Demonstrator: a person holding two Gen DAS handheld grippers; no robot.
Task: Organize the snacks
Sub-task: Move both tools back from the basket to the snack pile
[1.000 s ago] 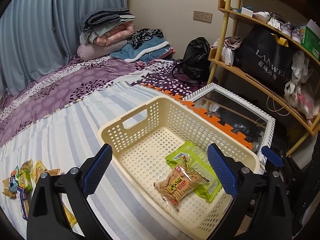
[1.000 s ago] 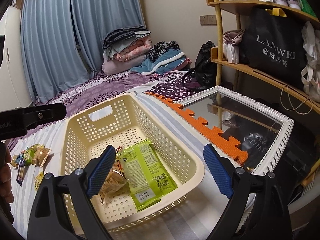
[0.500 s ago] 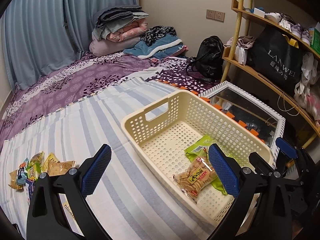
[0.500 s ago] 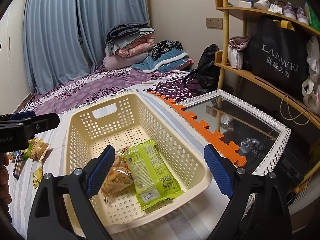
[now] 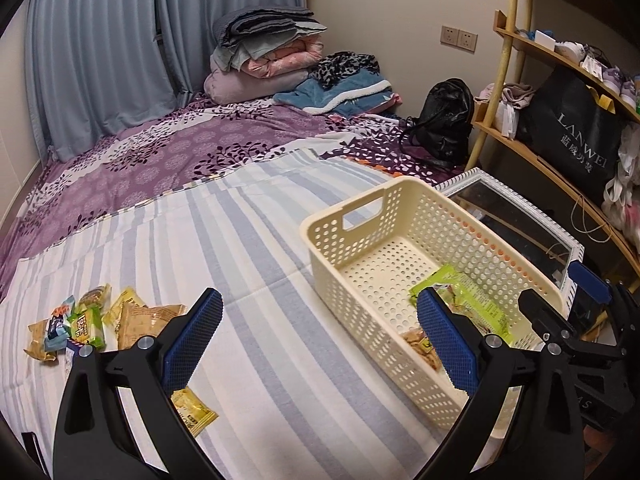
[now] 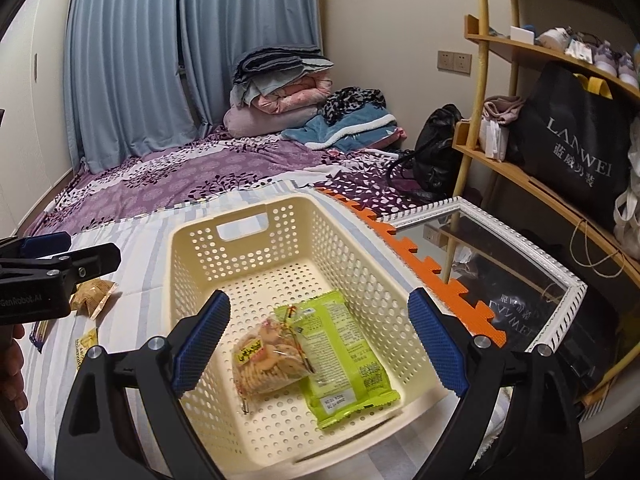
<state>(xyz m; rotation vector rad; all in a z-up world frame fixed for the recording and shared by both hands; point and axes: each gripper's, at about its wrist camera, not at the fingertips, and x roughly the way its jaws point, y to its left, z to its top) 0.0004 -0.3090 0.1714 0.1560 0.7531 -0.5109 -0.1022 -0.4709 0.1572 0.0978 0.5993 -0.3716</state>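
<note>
Here the right gripper (image 6: 320, 342) fills the bottom of its own view, tilted downward over the near end of the cream basket (image 6: 188, 264), its blue-padded jaws spread wide with nothing between them. Below and beyond the jaws, in the lower middle of the frame, a clear bag of crackers (image 6: 268, 356) lies on the basket floor, overlapping the left edge of a green snack packet (image 6: 344, 356) beside it. At the left edge of that view the left gripper's black arm reaches in from the side, with part of a hand (image 6: 12, 376) showing under it.

In the left wrist view the left gripper (image 5: 320, 344) also angles down, its jaws just as wide and empty, hovering above the striped sheet (image 5: 248, 240) to the left of the basket (image 5: 352, 256). Its right finger (image 5: 448, 344) hides part of the crackers. At lower left of that frame a cluster of loose snacks (image 5: 92, 320) lies on the sheet, and one yellow packet (image 5: 192, 412) sits apart, partly under the left finger. To the right of the basket, a framed mirror (image 6: 520, 248) lies flat by an orange foam mat edge (image 6: 420, 264).
</note>
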